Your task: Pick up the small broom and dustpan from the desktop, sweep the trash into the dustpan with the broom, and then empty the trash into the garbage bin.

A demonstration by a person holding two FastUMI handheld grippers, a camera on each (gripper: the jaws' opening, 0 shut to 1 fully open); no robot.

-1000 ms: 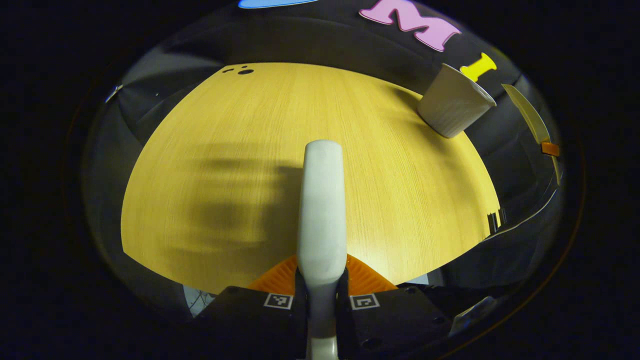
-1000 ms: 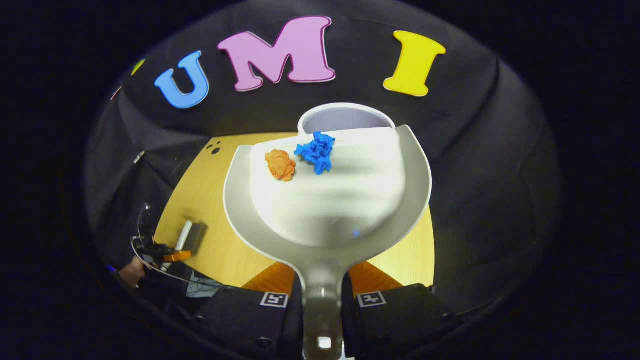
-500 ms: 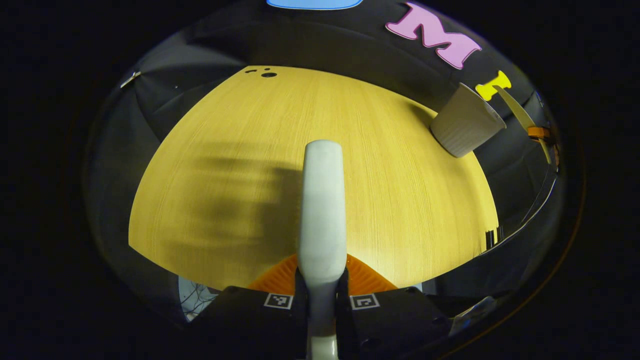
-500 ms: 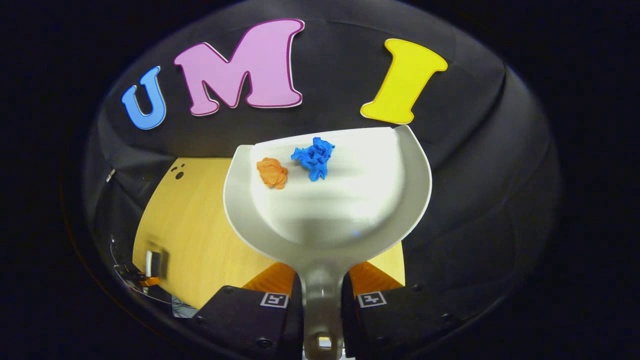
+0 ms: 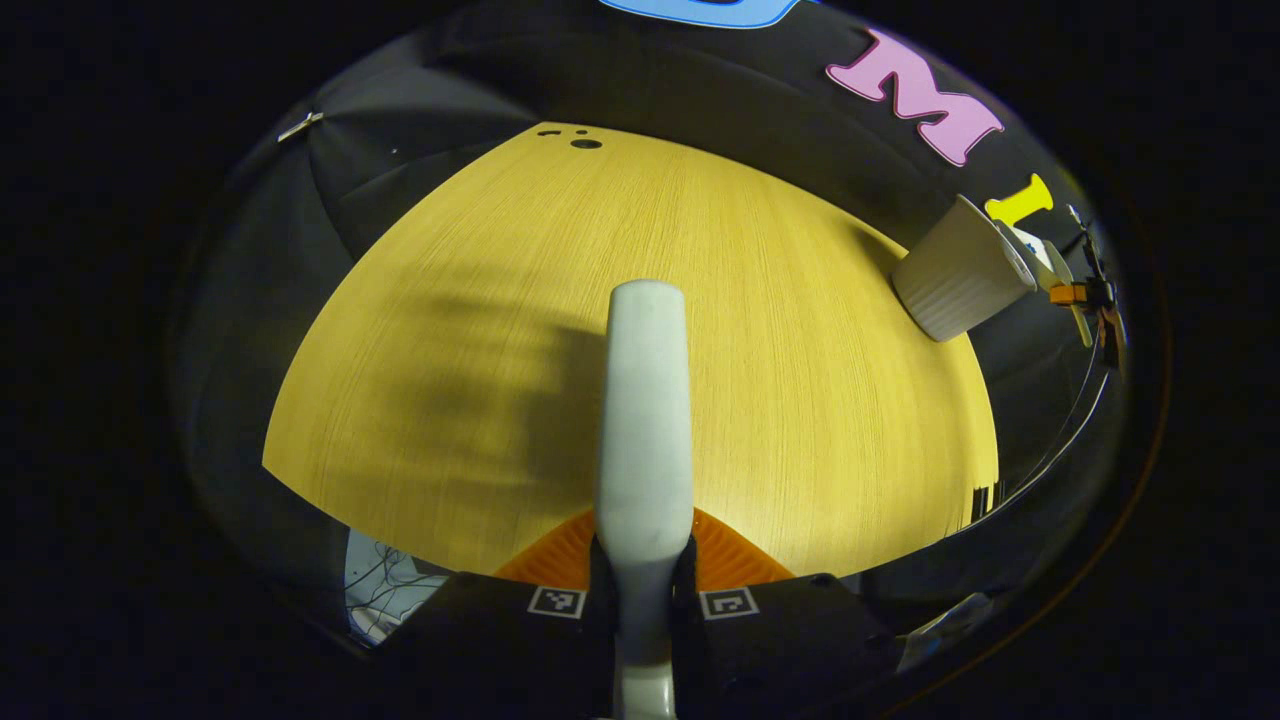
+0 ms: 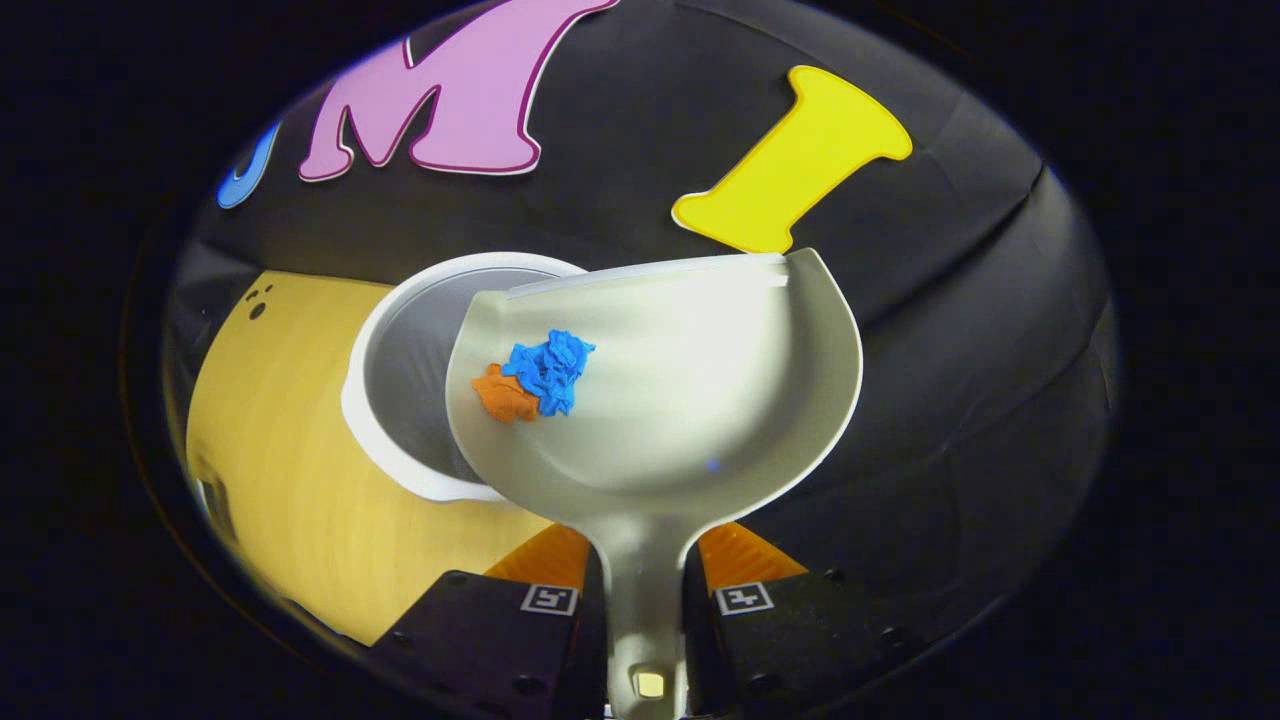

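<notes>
Left gripper view: the left gripper (image 5: 643, 575) clamps one broom (image 5: 645, 400) handle above the wooden desktop (image 5: 760, 330); one garbage bin (image 5: 960, 272) stands at its far right edge.

Right gripper view: the right gripper (image 6: 645, 600) pinches one dustpan (image 6: 690, 385) by its handle, tilted over the bin, carrying two crumpled scraps, one blue (image 6: 550, 368), one orange (image 6: 500, 395), touching.

The dustpan (image 6: 680, 400) hides part of the garbage bin (image 6: 400, 370) (its right side); the desktop (image 6: 290, 470) is blurred
</notes>
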